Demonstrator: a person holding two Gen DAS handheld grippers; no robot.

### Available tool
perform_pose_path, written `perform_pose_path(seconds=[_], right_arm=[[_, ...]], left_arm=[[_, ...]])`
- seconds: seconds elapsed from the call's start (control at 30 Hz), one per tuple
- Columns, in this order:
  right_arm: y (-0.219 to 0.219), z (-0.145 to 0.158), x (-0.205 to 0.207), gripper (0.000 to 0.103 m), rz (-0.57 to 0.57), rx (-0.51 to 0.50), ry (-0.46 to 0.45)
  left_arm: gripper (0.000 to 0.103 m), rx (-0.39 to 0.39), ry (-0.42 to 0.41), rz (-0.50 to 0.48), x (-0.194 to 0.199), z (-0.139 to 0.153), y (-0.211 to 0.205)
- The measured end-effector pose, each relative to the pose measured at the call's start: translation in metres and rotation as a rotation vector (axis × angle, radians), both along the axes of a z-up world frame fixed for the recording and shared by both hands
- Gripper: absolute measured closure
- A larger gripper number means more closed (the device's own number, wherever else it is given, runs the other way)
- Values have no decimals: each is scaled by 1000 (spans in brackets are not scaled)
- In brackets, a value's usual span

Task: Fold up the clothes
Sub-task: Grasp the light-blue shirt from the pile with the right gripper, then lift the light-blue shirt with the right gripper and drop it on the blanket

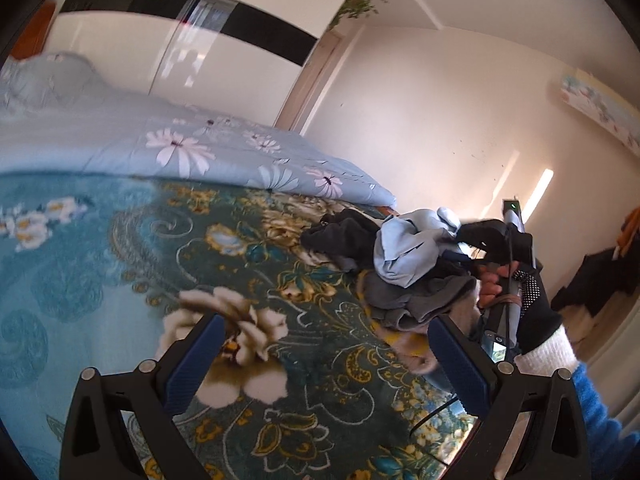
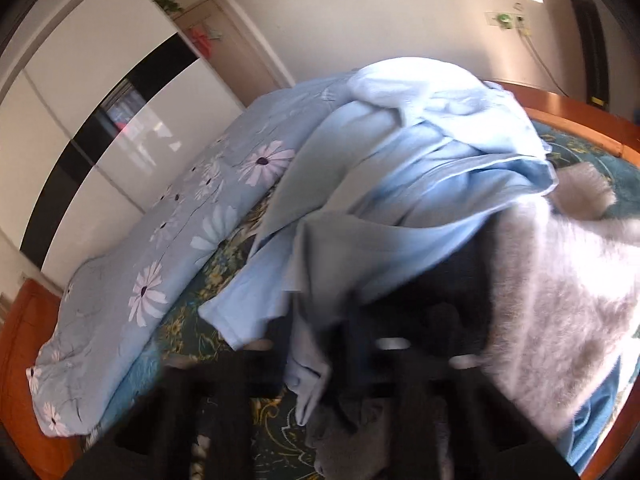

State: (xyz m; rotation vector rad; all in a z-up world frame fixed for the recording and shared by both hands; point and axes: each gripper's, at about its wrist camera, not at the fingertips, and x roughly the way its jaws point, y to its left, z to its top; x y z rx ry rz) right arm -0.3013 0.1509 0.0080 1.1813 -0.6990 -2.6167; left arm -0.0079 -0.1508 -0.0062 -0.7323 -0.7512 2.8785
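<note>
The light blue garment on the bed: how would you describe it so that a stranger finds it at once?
Start from the teal flowered blanket covering the bed, and follow it to the heap of clothes near its far corner. The light blue garment lies crumpled on top. It is the only pale blue, smooth piece there; its neighbours are dark grey or fluffy.

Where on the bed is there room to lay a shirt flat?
The bare stretch of the green flowered blanket is free: it lies between the folded blue quilt and the open left hand-held gripper. It is crowded at the clothes pile, where the right hand-held gripper is buried in the blue shirt.
</note>
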Motion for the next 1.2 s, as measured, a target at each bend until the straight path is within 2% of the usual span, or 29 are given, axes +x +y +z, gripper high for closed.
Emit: perform_pose_path(seconds=[0.13, 0.23, 0.4, 0.6, 0.8, 0.9, 1.03, 1.13, 1.2], right_arm=[[11, 37, 18, 92, 14, -1, 86], [10, 82, 37, 93, 46, -14, 168], [-12, 159, 79, 94, 177, -45, 321], [-98, 236, 151, 94, 430, -49, 458], [-230, 285, 230, 94, 741, -107, 528], [-282, 304, 279, 94, 867, -124, 596], [-305, 305, 309, 94, 935, -128, 632], [-298, 288, 309, 94, 953, -108, 608], [-283, 262, 296, 94, 941, -39, 566]], left_arm=[[0, 17, 11, 48, 14, 0, -18], [0, 54, 19, 68, 24, 0, -30], [0, 41, 60, 117, 52, 8, -47], [0, 85, 134, 210, 102, 23, -82], [0, 64, 229, 406, 197, 48, -134], [0, 15, 264, 535, 259, 63, -159], [0, -52, 293, 681, 339, 76, -183], [0, -80, 297, 740, 373, 77, -192], [0, -89, 292, 760, 385, 73, -197]])
